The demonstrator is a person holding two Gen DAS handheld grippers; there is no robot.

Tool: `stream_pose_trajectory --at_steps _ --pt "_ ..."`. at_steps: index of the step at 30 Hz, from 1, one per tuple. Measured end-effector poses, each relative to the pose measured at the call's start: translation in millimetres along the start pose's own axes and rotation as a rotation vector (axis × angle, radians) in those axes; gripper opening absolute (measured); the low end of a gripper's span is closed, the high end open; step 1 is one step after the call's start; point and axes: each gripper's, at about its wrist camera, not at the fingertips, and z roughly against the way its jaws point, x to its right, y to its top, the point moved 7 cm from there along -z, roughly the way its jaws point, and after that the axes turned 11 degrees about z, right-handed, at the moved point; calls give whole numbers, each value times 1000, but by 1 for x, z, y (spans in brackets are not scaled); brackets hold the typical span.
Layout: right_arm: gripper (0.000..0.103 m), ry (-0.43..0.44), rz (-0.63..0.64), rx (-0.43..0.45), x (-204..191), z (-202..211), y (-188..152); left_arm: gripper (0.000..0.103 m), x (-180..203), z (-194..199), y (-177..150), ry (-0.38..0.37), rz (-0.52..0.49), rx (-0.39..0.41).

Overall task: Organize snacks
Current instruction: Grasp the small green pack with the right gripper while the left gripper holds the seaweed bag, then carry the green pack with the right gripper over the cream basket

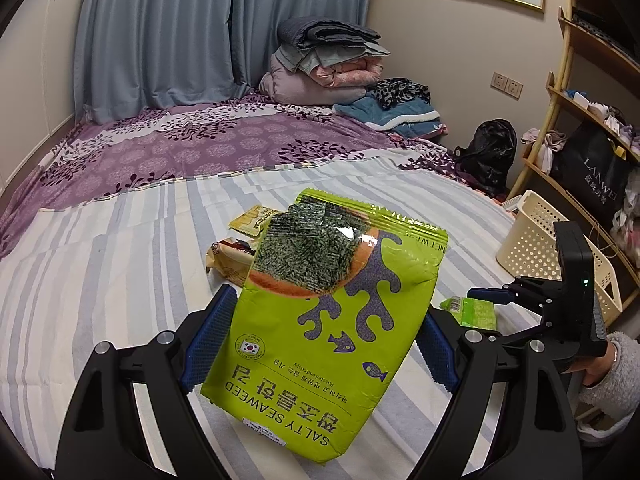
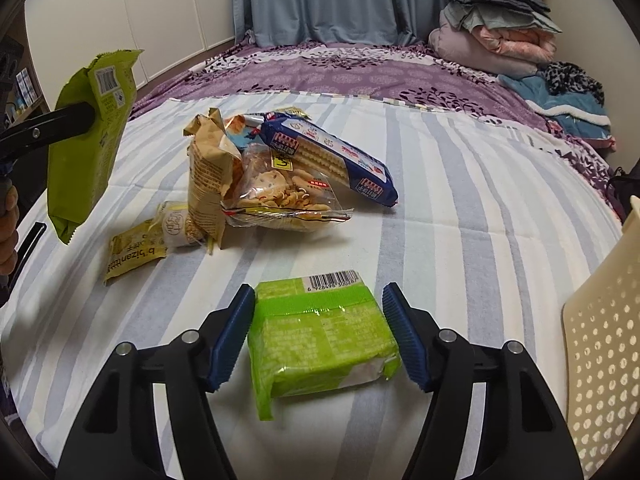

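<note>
My left gripper [image 1: 326,312] is shut on a large green salty seaweed bag [image 1: 332,320], held upside down above the striped bed sheet. The right wrist view shows the same seaweed bag [image 2: 88,140] hanging at the far left. My right gripper [image 2: 318,304] is low over the sheet, its blue pads [image 2: 236,332] against both sides of a small green packet [image 2: 320,348] with a barcode. A pile of snacks lies beyond: a blue cracker pack [image 2: 332,160], a clear bag of crackers [image 2: 280,196], a brown bag [image 2: 208,176] and a yellow packet [image 2: 132,252].
A cream perforated basket [image 1: 536,240] stands at the bed's right edge, close to my right gripper, basket wall [image 2: 600,360]. Folded quilts [image 1: 324,64] and clothes [image 1: 392,112] sit at the far end of the bed. A wooden shelf [image 1: 576,100] and black bag [image 1: 488,152] stand right.
</note>
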Motion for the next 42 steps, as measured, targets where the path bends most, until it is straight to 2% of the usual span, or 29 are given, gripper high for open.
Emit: stream_pose_trajectory --at_steps 9,20,31,42 --pt "63 1 -13 23 -2 12 -4 85 15 9 1 -15 -24 8" --pt "63 -8 -54 95 6 41 1 85 28 17 0 -22 -36 21" --pt "63 -19 -98 180 17 75 1 86 40 25 2 11 -44 43" --pt "63 -74 -163 281 45 123 -2 86 59 31 1 47 -67 68"
